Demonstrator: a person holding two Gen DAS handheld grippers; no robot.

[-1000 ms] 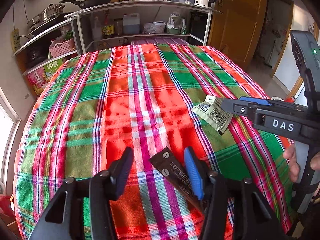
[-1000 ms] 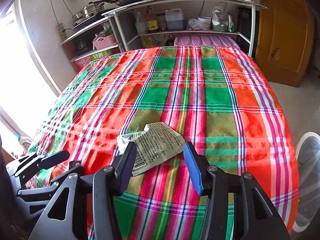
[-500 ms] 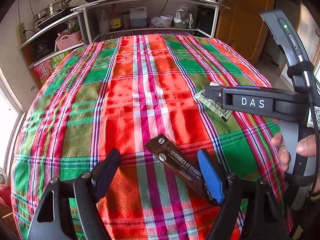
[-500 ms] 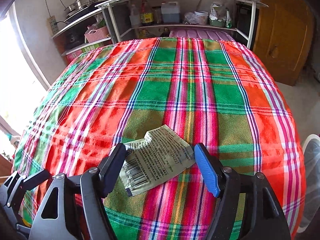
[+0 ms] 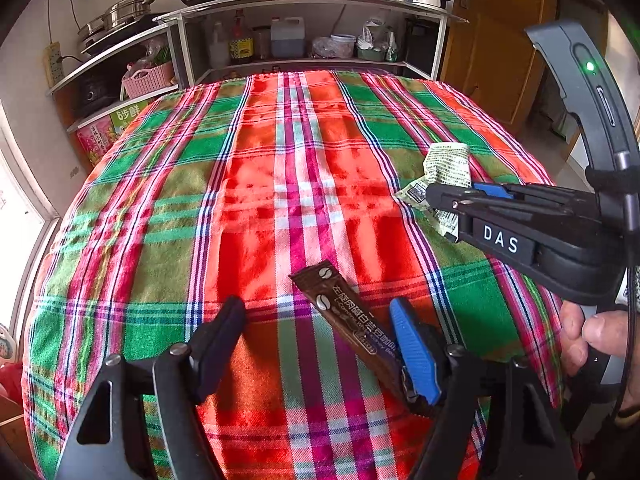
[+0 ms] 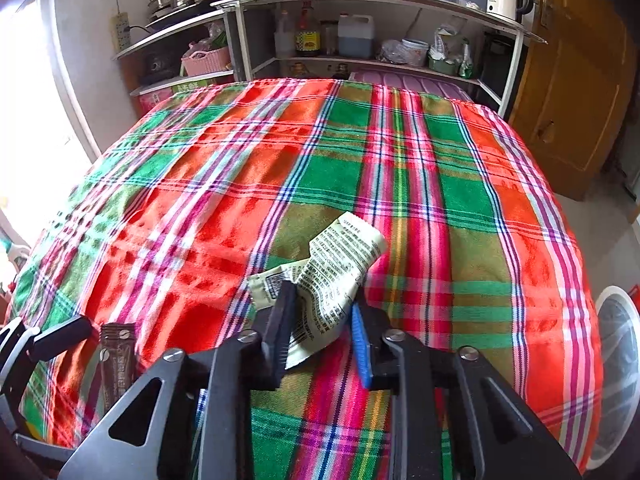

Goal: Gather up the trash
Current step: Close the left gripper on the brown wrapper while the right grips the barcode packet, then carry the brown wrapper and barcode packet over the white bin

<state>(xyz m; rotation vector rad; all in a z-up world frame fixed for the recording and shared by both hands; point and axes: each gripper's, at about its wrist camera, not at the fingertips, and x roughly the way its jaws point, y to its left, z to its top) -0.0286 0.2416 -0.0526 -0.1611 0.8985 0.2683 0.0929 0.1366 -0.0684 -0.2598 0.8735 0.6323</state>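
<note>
A brown coffee sachet lies on the plaid tablecloth between the fingers of my left gripper, close to the blue finger; the jaws are wide open. It also shows in the right wrist view. A pale green printed wrapper is crumpled and pinched between the fingers of my right gripper, its free end bent upward. In the left wrist view the wrapper sticks out past the right gripper at the right.
A white bin with a clear liner stands beside the table's right edge. Kitchen shelves with pots, bottles and a kettle stand behind the table. A wooden door is at the right.
My right gripper has closed on the green wrapper, which crumpled and bent up. My left gripper stayed open around the brown sachet, shifting slightly.
</note>
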